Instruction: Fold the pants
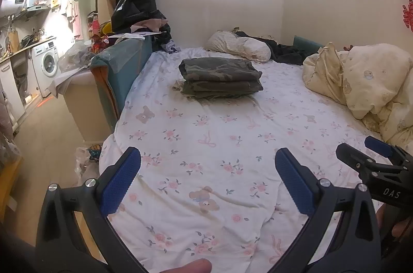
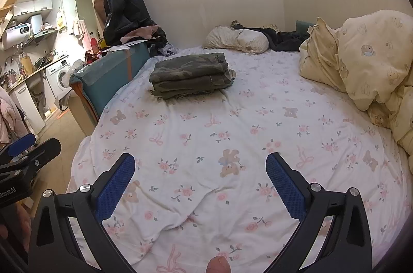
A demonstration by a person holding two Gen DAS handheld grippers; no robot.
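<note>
Camouflage pants (image 1: 220, 78) lie folded into a thick rectangular stack on the flowered bed sheet (image 1: 206, 144), toward the far left of the bed; the right wrist view shows the same stack of pants (image 2: 189, 79). My left gripper (image 1: 207, 160) hovers open over the near part of the sheet, well short of the pants, with nothing between its blue pads. My right gripper (image 2: 200, 164) is also open and empty, beside the left one and equally far from the stack. Each gripper shows at the edge of the other's view.
A cream quilt (image 2: 366, 58) is bunched on the right side of the bed. A pillow (image 1: 240, 46) and dark clothes (image 1: 286, 51) lie by the far wall. A teal headboard (image 1: 121, 66), cluttered shelves and a washing machine (image 1: 47, 65) stand to the left.
</note>
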